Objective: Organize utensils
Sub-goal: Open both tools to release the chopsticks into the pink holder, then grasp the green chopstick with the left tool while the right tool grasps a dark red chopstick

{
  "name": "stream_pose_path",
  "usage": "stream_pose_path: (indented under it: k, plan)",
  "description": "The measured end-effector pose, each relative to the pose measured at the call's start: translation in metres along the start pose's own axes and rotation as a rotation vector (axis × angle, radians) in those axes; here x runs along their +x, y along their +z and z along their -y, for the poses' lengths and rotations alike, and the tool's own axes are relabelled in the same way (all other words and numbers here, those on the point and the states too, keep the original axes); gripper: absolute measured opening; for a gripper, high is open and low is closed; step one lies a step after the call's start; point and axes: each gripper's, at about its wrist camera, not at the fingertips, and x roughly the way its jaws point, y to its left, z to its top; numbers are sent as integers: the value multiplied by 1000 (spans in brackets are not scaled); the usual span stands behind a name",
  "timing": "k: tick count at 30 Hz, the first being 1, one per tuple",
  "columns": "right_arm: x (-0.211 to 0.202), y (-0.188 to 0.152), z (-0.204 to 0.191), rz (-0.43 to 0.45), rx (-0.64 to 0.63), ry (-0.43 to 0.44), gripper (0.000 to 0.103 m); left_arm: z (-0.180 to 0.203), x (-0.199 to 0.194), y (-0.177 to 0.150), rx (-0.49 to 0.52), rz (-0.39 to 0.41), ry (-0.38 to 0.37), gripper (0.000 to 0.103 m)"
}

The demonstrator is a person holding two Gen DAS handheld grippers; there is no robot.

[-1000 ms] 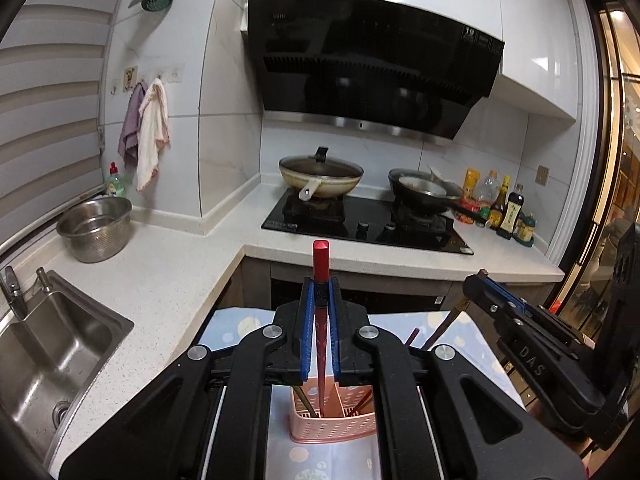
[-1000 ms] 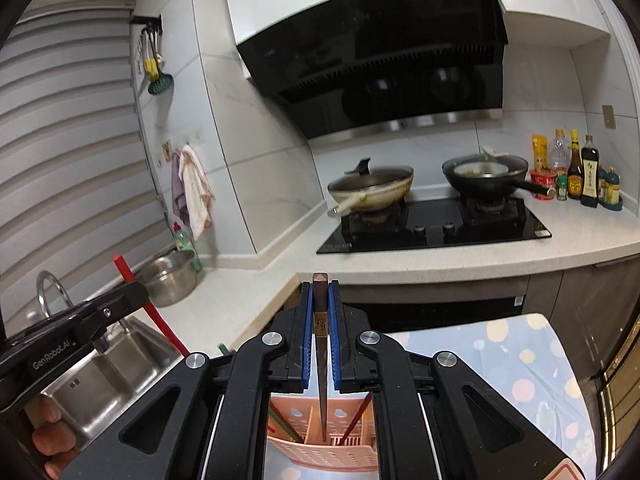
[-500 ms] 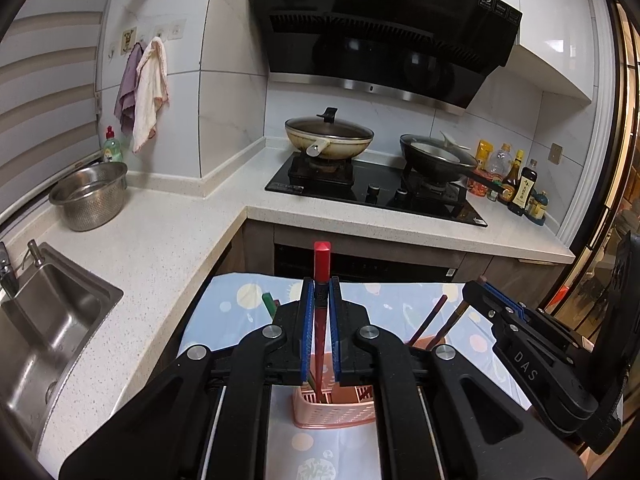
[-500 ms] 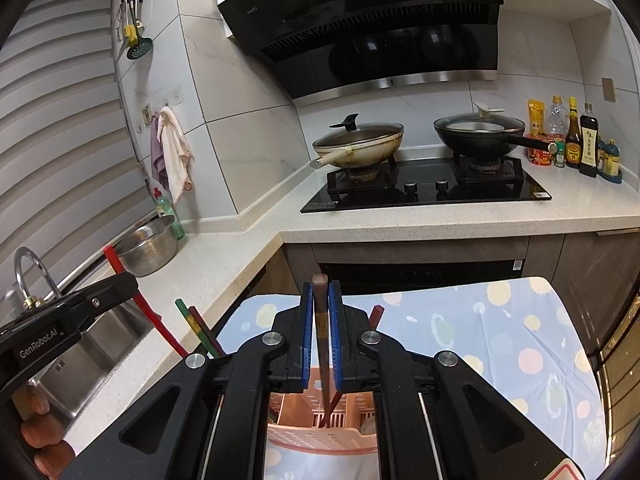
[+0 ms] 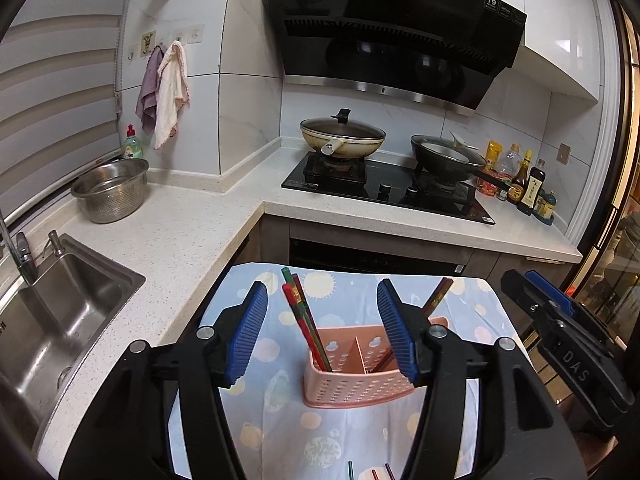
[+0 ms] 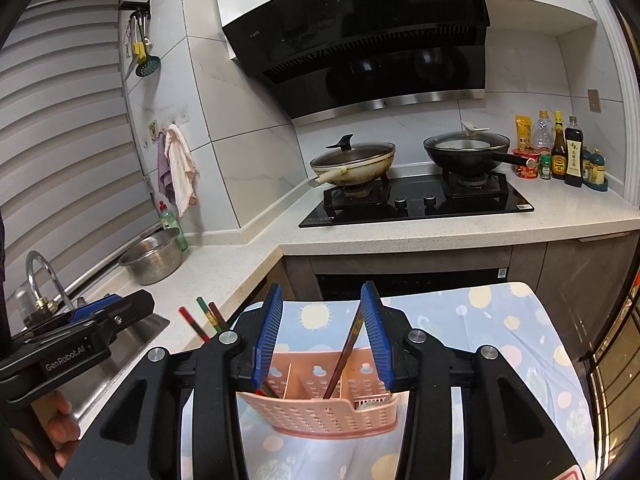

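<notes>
A pink perforated utensil basket (image 5: pixel 356 376) stands on a blue patterned cloth (image 5: pixel 348 296); it also shows in the right wrist view (image 6: pixel 320 408). Red, green and dark chopsticks (image 5: pixel 304 316) lean in its left compartment. A brown chopstick (image 6: pixel 347 350) leans in the right compartment. My left gripper (image 5: pixel 322 332) is open and empty above the basket. My right gripper (image 6: pixel 322 332) is open, its jaws either side of the brown chopstick without gripping it.
A sink (image 5: pixel 52 312) and a steel colander (image 5: pixel 112 190) are on the left counter. A stove with a wok (image 5: pixel 342 138) and a pan (image 5: pixel 444 158) stands behind. Sauce bottles (image 5: pixel 528 186) stand at the far right. More chopstick tips (image 5: pixel 370 472) lie near the cloth's front edge.
Both grippers have opened. The red chopstick went from the left gripper into the left compartment, the brown one from the right gripper into the right compartment.
</notes>
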Motion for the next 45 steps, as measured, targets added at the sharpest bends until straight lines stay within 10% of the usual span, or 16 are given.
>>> stream_pose_path:
  k: [10,23,45]
  plan:
    - [-62,-41,-1,-36,1,0,40,2,-43,-37,20,-17,-1,62]
    - [-124,-172,9,-233,12,-48,40,-1,-60,-163,25,-214,-5,63]
    - [-133,-307,25,-496,6,-116,38,18,-58,-319,77,-491,-18,63]
